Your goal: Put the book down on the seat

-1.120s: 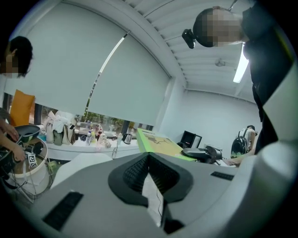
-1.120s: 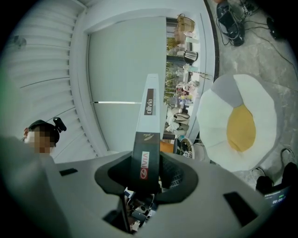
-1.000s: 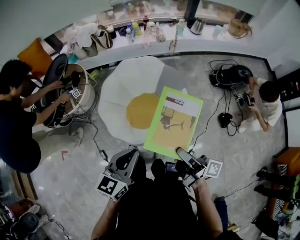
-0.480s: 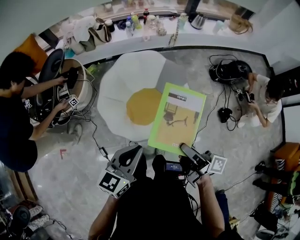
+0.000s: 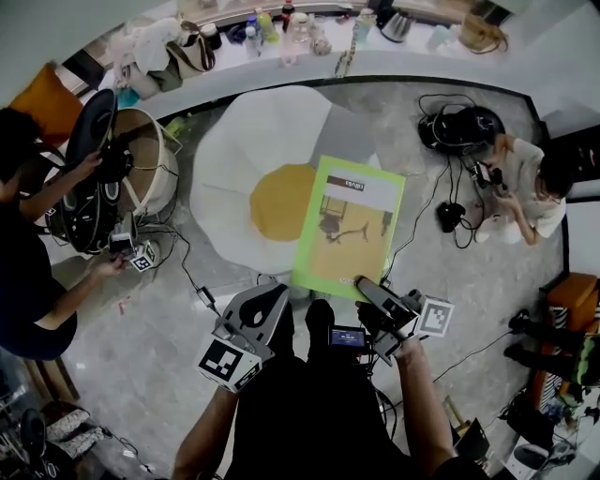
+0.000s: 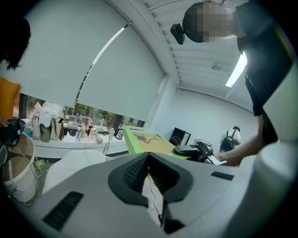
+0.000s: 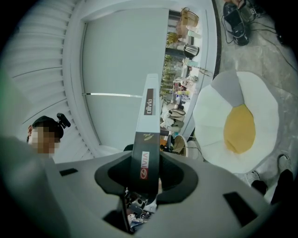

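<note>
Head view: green-bordered book (image 5: 349, 228) sits just right of centre, held flat, near edge clamped in the right gripper (image 5: 364, 287) at 6 o'clock of the book. It overlaps the 4 o'clock part of the egg-shaped seat (image 5: 239, 141), beside the yellow yolk (image 5: 281, 200); can't tell if it touches the seat. Left gripper (image 5: 267, 305) is at 7 o'clock of the book, apart from it. Grey marble floor (image 5: 141, 347) all around. Curved surface (image 5: 412, 82) at 12 o'clock carries bottles (image 5: 258, 23) and a kettle (image 5: 394, 26). One person (image 5: 37, 272) is at 9 o'clock by a basket (image 5: 150, 169), another (image 5: 530, 192) sits at 3 o'clock among cables. Left gripper view: left gripper (image 6: 149, 158) jaws together, nothing between; book (image 6: 149, 141) at 12 o'clock, surface (image 6: 70, 145) at 10. Right gripper view: right gripper (image 7: 146, 167) jaws closed on the book (image 7: 147, 121) spine, seat (image 7: 214, 116) at 3 o'clock.
</note>
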The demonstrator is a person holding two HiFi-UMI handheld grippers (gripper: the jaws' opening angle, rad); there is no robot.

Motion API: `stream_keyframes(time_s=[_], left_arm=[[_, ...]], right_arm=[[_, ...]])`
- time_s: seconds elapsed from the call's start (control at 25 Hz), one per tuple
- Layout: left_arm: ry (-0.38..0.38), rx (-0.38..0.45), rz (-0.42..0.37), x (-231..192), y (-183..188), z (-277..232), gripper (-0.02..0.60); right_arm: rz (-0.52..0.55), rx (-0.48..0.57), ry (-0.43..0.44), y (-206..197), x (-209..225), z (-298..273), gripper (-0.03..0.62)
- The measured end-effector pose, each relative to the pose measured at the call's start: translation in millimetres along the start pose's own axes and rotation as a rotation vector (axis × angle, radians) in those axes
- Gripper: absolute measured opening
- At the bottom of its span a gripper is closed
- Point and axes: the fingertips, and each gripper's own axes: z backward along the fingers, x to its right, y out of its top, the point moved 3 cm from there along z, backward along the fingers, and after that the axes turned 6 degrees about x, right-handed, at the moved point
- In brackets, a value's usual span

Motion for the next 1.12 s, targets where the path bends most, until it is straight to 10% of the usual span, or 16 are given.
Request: stream_keyframes(time_s=[1.12], left_arm=[[0.001, -0.052, 0.076, -59.0, -74.3, -57.5, 0.012]], right_arm=[[-0.05, -0.047, -0.122, 9.4, 144.4, -17.6, 0.147]])
